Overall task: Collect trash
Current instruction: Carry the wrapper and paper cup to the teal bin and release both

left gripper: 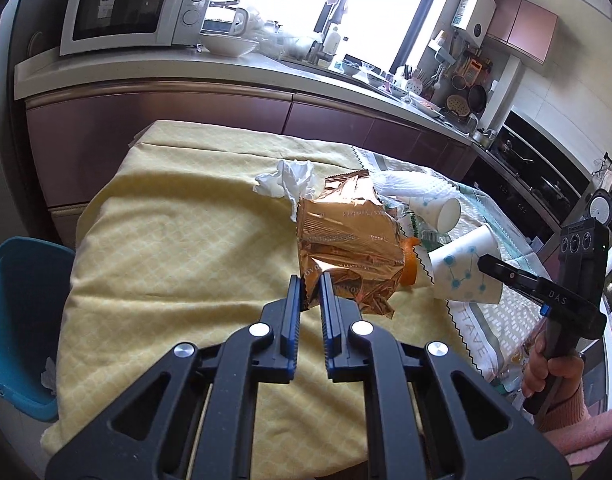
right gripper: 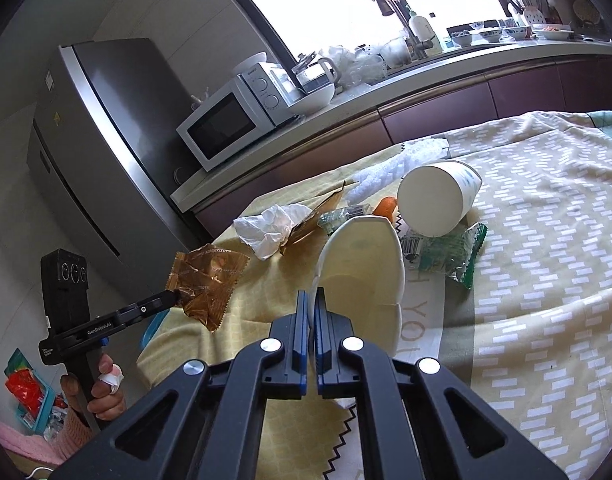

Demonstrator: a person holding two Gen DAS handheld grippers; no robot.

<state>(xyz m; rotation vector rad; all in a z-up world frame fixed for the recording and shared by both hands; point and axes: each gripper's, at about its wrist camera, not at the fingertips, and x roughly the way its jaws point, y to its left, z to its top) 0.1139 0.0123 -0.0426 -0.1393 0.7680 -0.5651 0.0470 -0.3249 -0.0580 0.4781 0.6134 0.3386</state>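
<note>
My left claw (left gripper: 310,285) pinches the gold wrapper (left gripper: 345,248); right claw (right gripper: 313,300) clamps a paper cup's (right gripper: 361,264) rim. Beyond: second cup (right gripper: 433,200), tissue (right gripper: 270,228), green packet (right gripper: 445,256). Blue bin (left gripper: 22,320) left

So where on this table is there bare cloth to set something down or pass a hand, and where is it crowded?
Bare yellow cloth runs from the crumpled tissue to the table edge by the blue bin. In the right wrist view, the patterned cloth right of the green wrapper and the lying cup is also free. The middle, around these, is crowded.
</note>
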